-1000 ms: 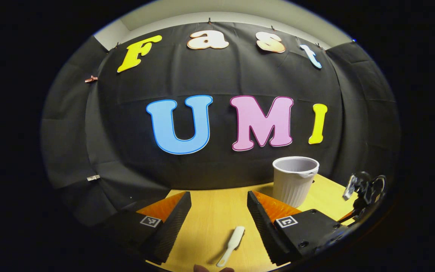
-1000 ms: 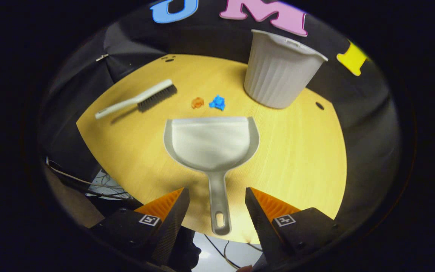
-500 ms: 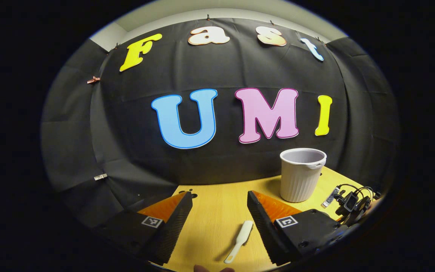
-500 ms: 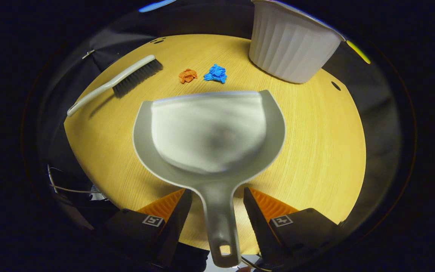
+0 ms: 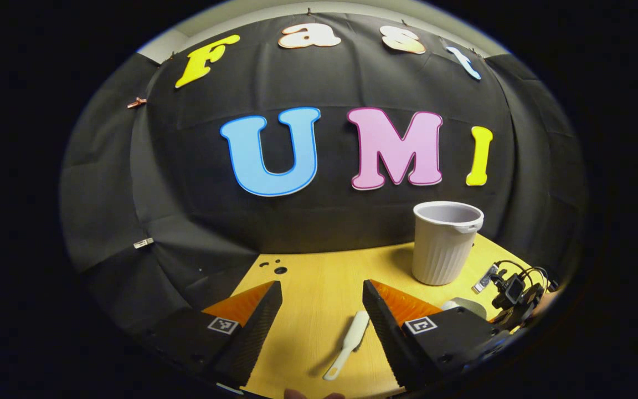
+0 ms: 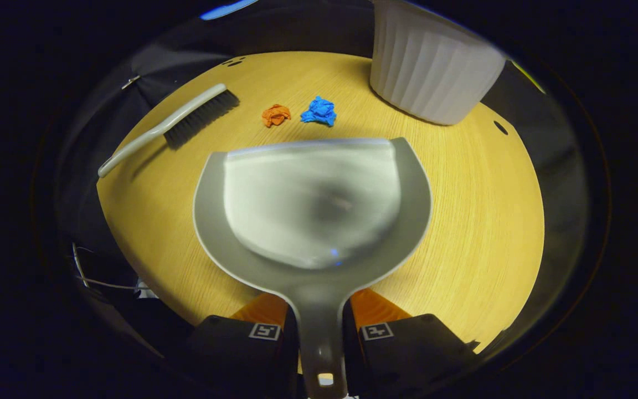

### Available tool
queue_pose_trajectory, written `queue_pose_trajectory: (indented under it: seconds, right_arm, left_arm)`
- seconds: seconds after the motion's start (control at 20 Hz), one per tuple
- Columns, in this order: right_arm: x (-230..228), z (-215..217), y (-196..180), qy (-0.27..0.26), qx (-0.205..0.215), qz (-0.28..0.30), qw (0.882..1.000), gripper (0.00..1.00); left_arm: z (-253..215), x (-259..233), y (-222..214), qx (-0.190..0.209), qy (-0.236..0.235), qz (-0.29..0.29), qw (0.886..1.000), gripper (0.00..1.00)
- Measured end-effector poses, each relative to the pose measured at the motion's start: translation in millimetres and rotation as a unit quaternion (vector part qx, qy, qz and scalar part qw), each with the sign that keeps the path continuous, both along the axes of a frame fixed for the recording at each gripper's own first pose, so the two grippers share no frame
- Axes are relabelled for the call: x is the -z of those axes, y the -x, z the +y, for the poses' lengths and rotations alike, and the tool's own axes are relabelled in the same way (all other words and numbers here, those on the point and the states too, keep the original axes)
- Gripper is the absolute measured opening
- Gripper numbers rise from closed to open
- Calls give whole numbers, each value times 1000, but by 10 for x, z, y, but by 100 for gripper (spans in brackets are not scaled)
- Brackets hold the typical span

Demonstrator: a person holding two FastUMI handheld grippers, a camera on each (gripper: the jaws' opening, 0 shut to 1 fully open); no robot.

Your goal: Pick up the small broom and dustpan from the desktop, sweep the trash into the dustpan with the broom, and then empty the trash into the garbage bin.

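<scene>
Dustpan first: it lies flat on the yellow wooden desktop, its wide mouth facing the far wall and its handle running back toward the near edge. The right gripper has both fingers pressed against that handle from either side, jaws pinched tight on it, with the hanging hole at the handle's end just behind the grip.

Just beyond the dustpan's front lip sit two bits of crumpled trash, an orange scrap and a blue scrap, close beside each other but apart. Off to their left lies the small broom, angled, dark bristles toward the scraps and pale handle pointing back toward the desk's edge. The ribbed white garbage bin stands upright at the far right of the desk, near the wall.

The left gripper hangs above the desk with its jaws spread wide, holding nothing. Between its fingers, lower down, the broom's pale handle lies on the wood, closer to the right-hand finger. From that side the bin stands open-topped ahead and to the right, and a small tangle of black cabled gear shows near the desk's right edge.
</scene>
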State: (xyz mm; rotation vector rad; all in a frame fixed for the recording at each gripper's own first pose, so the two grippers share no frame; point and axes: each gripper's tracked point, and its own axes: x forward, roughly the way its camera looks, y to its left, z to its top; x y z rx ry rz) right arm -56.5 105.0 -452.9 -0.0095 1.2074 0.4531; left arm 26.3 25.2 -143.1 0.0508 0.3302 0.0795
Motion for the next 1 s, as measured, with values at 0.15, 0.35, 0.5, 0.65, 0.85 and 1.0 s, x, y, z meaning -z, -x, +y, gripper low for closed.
queue_pose_trajectory:
  seconds: [0.15, 0.35, 0.5, 0.65, 0.85, 1.0]
  right_arm:
    - [-178, -62, 28, -5, -2, -27, 1000, 33]
    - [-495, -249, 124, -25, -1, -42, 999, 36]
    - [-630, -445, 196, -22, 11, -44, 999, 36]
    - [-743, -615, 327, -15, 10, -41, 999, 36]
    - [-825, -723, 482, 7, -1, -44, 999, 36]
    - [-836, -717, 577, 11, -1, -39, 999, 33]
  left_arm:
    - [-125, 465, -26, 44, 9, 84, 995, 93]
    - [-314, 1270, 77, 111, 15, 228, 967, 93]
    - [-330, 1898, 156, 136, 14, 309, 941, 92]
    - [-268, 2424, 147, 136, 13, 368, 919, 89]
    - [-217, 2813, 86, 127, 24, 418, 899, 85]
    - [-208, 2981, 117, 125, 28, 446, 886, 80]
